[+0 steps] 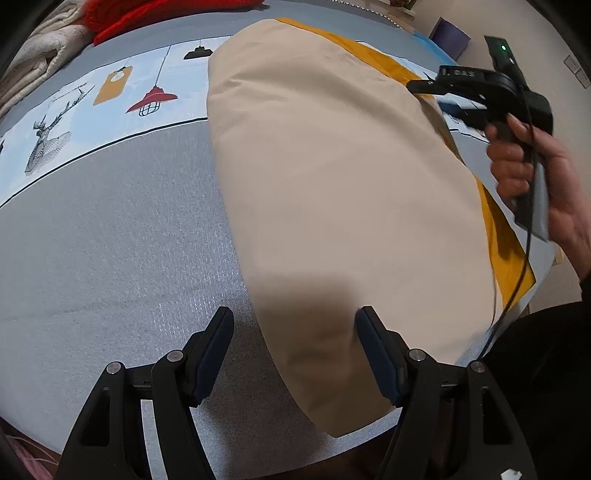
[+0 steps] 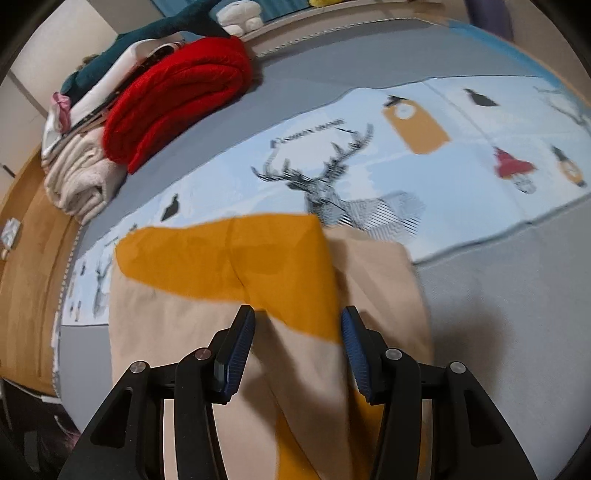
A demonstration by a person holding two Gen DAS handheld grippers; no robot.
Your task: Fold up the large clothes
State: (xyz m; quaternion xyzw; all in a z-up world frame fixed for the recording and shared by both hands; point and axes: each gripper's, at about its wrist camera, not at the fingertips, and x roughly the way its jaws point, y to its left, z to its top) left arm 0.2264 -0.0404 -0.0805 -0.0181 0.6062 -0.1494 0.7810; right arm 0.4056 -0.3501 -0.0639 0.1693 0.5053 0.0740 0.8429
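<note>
Left claw (image 1: 293,317) is spread wide w/ nothing between its fingers; it hangs low over the near end of the beige cloth (image 1: 340,192), right finger (image 1: 376,354) over the fabric, left finger (image 1: 210,350) over bare bed. Whether the pads touch the cloth, can't tell.

Right claw (image 2: 297,321) is also wide apart, holding nothing, poised above the cloth where a mustard-yellow panel (image 2: 236,258) folds over the beige (image 2: 177,332). In the left wrist view that claw (image 1: 447,96) sits at the far right edge of the cloth, gripped by the person's hand (image 1: 524,162), cable trailing down from it.

Cloth itself: large beige piece w/ yellow lining, lying long-ways on the bed, smooth on top; yellow (image 1: 506,236) peeks out along its right side and far end.

Bed (image 1: 110,240) has a grey cover w/ a pale blue printed band (image 2: 461,177) across it – deer head (image 2: 332,184), hanging lamps, yellow tag. Far corner: stack of folded things, a red knit (image 2: 177,99) on top, cream blanket (image 2: 81,181) beside it, dark teal item (image 2: 155,33) behind. Right wrist view is a bit blurred.
</note>
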